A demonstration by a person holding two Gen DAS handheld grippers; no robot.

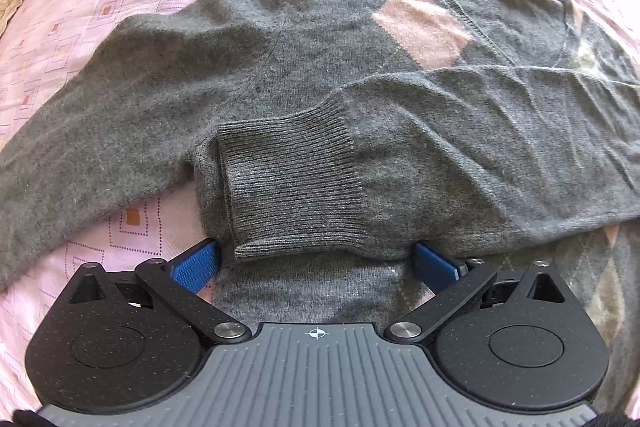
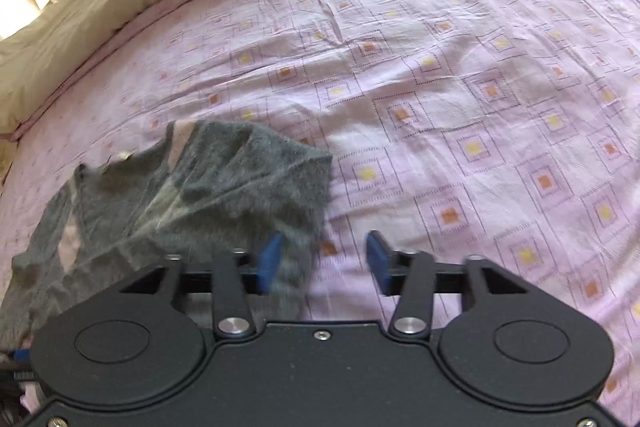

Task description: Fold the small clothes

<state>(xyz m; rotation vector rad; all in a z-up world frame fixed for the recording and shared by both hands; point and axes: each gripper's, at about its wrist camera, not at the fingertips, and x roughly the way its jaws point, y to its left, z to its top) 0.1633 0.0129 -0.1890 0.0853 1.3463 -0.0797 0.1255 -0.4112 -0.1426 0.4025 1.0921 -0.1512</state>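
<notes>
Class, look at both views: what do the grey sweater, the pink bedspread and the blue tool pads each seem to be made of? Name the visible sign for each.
Sweater: likely soft wool knit, matte and fuzzy, with a ribbed cuff.
Bedspread: thin woven fabric, probably cotton, matte, creased, with printed squares.
Pads: probably rubber or plastic, with a fine dotted grip texture.
</notes>
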